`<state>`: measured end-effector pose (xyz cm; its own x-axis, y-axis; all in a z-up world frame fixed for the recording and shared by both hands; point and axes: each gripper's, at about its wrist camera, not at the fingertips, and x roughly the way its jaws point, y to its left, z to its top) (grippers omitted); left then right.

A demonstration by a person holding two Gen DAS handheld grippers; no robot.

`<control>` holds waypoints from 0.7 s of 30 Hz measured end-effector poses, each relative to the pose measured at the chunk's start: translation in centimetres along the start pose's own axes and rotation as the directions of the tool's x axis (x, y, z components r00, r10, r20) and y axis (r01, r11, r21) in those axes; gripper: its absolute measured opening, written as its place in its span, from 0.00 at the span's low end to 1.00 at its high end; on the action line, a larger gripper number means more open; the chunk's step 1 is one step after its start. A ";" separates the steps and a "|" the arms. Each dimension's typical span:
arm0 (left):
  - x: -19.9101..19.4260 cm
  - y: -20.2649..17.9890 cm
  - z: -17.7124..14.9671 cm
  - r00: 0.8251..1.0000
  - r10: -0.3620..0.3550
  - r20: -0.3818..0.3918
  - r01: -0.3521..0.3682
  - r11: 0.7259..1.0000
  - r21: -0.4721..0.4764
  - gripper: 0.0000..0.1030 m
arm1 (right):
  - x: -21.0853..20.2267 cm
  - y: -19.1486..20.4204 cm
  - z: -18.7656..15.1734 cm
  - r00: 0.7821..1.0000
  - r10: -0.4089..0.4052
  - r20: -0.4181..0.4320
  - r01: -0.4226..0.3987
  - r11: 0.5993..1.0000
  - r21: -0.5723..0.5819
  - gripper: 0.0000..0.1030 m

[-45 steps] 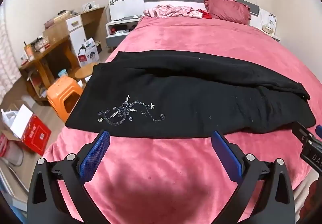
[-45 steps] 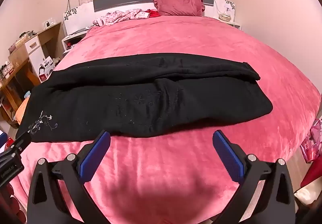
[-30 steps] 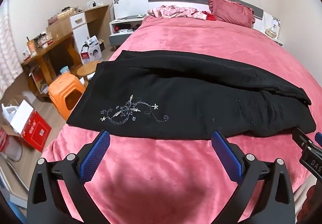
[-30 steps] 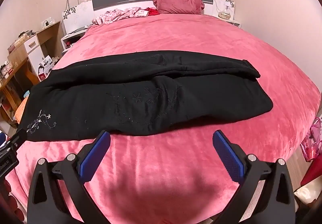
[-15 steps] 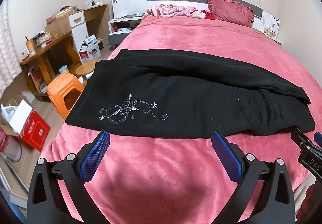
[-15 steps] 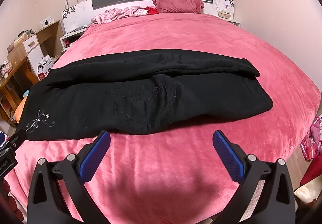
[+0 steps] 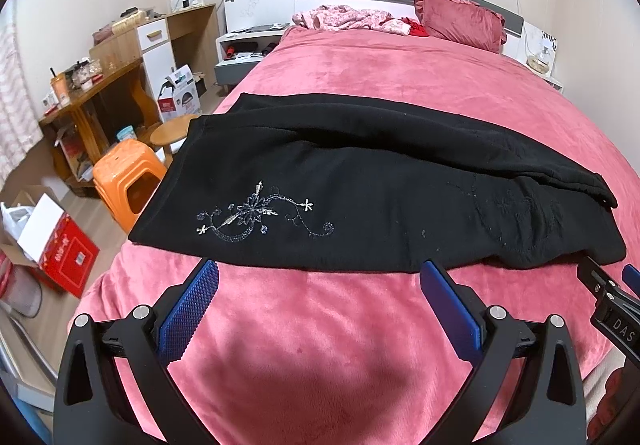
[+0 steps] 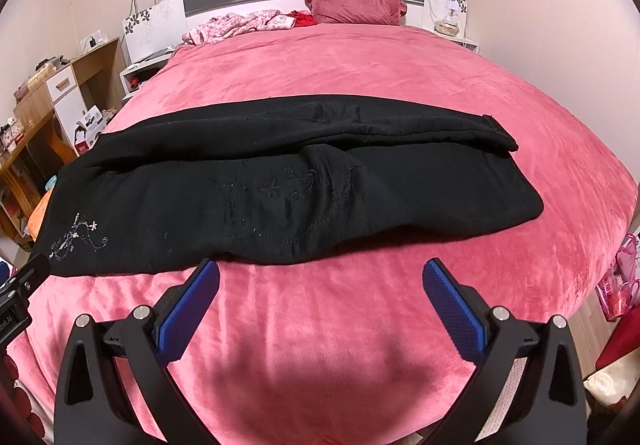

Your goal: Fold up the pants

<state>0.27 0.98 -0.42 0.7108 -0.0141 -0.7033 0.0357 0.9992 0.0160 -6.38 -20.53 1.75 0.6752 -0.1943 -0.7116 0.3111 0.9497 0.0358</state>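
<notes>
Black knit pants (image 7: 360, 181) lie lengthwise across the pink bed (image 7: 360, 73), already halved leg over leg. I hold the left gripper (image 7: 316, 277) and right gripper (image 8: 320, 277) spread, empty, just short of the near edge. The cloth looks soft and floppy; I'd pinch the end corners.

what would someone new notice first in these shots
The black pants stretched sideways across the pink bedspread stand out first, with silver floral embroidery near their left end. Next come the left gripper and right gripper, both open and hovering just short of the pants' near edge.
</notes>
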 end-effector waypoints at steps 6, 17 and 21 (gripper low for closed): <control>0.0 0.0 0.0 1.000 0.001 0.000 -0.001 1.000 -0.002 0.97 | 0.0 0.0 0.0 1.000 -0.001 -0.002 0.001 1.000 -0.001 0.98; 0.0 0.2 0.0 1.000 0.000 -0.004 0.000 1.000 -0.003 0.97 | 0.3 0.0 -0.2 1.000 0.002 -0.009 -0.002 1.000 -0.002 0.98; 0.1 0.2 0.0 1.000 0.001 -0.004 -0.001 1.000 -0.004 0.97 | 0.4 0.0 -0.2 1.000 0.002 -0.012 -0.002 1.000 -0.003 0.98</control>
<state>0.32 1.16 -0.44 0.7078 -0.0132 -0.7063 0.0322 0.9994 0.0136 -6.27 -20.53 1.34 0.6679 -0.1891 -0.7198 0.3074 0.9509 0.0354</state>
